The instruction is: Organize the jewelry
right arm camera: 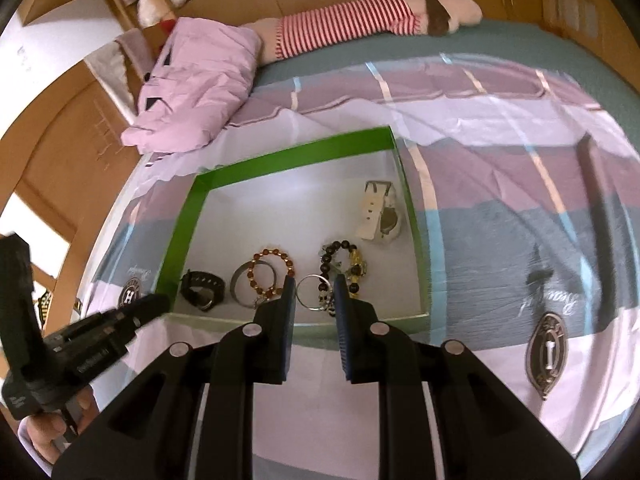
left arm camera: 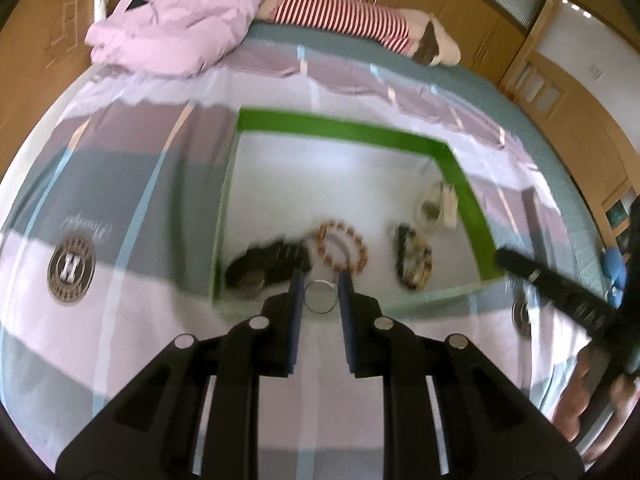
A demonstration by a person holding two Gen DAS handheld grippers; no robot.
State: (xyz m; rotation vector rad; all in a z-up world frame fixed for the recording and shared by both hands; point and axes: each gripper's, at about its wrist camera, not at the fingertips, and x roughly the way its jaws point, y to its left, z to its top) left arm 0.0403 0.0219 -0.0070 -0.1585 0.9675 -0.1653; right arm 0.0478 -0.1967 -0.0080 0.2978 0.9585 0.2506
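A green-walled box (left arm camera: 340, 126) (right arm camera: 288, 160) with a white floor lies on the bed. In it are a black watch (left arm camera: 264, 264) (right arm camera: 200, 290), an amber bead bracelet (left arm camera: 362, 252) (right arm camera: 262, 256) over a grey bangle (right arm camera: 236, 284), a dark bead bracelet (left arm camera: 414, 258) (right arm camera: 344, 248) and a white watch (left arm camera: 438, 202) (right arm camera: 378, 212). My left gripper (left arm camera: 320, 280) hovers over the box's near wall, and a thin silver ring (left arm camera: 320, 298) spans its narrow gap. My right gripper (right arm camera: 314, 282) has a similar silver ring (right arm camera: 314, 292) spanning its pads, above the dark beads.
A folded pink garment (left arm camera: 172, 16) (right arm camera: 196, 84) and a red-striped plush toy (left arm camera: 340, 12) (right arm camera: 348, 20) lie at the far end of the bed. Wooden cabinets stand behind. The other gripper shows at each view's edge: right (left arm camera: 560, 292), left (right arm camera: 132, 316).
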